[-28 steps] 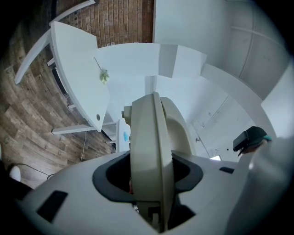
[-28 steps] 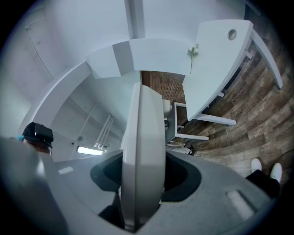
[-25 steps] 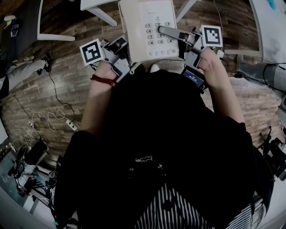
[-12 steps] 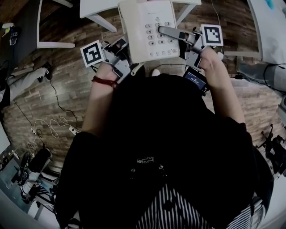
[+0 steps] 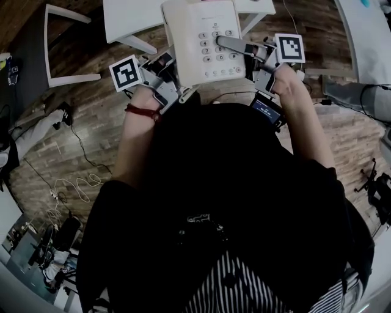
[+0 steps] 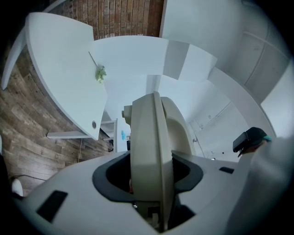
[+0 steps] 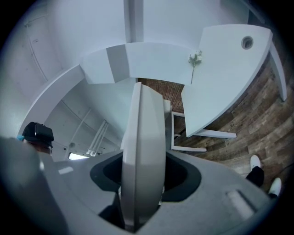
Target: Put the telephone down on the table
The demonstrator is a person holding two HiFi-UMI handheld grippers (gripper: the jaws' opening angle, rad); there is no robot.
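A cream push-button telephone [image 5: 201, 40] hangs in the air above the wooden floor, keypad up, with both grippers on it. My left gripper [image 5: 170, 72] clamps its left edge, and my right gripper [image 5: 235, 47] clamps the right side with one finger lying across the keypad. In the left gripper view the telephone [image 6: 149, 151] stands edge-on between the jaws of the left gripper [image 6: 149, 188]. The right gripper view shows the telephone [image 7: 142, 151] the same way in the right gripper [image 7: 141, 188]. The white table [image 5: 131, 15] lies just beyond the phone.
A white frame [image 5: 61, 43] stands on the floor at the left, and cables [image 5: 73, 183] trail below it. Another white surface [image 5: 366, 36] runs along the right. A small sprig [image 6: 100, 73] lies on the table [image 6: 64, 69]. The person's shoes [image 7: 255, 160] show below.
Both grippers keep the same hold on the telephone. The floor and table have slid under it, and more of the white table top now shows beyond the phone.
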